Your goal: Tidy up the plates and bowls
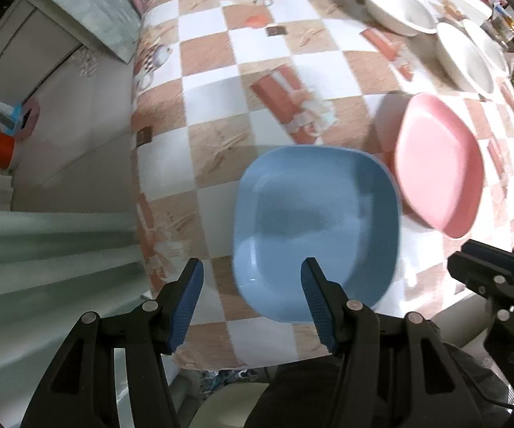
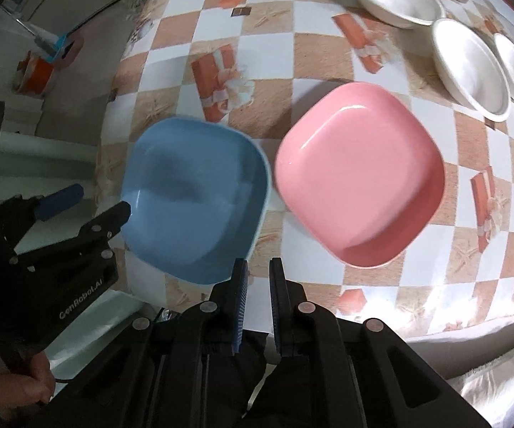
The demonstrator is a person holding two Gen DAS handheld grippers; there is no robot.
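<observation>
Low and centre in your left wrist view, your left gripper [image 1: 251, 278] stands with jaws apart astride the near rim of the blue plate [image 1: 315, 228], nothing clamped, while your right gripper [image 2: 257, 267], jaws nearly together and empty, hangs between it and the pink plate [image 2: 360, 174].

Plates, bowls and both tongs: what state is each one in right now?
Blue plate: upright, empty, on the table, rim between the open left tongs.
Pink plate: upright, empty, untouched.
White bowls: upright, empty, grouped at the far side.
Left tongs: open.
Right tongs: shut, empty.
</observation>
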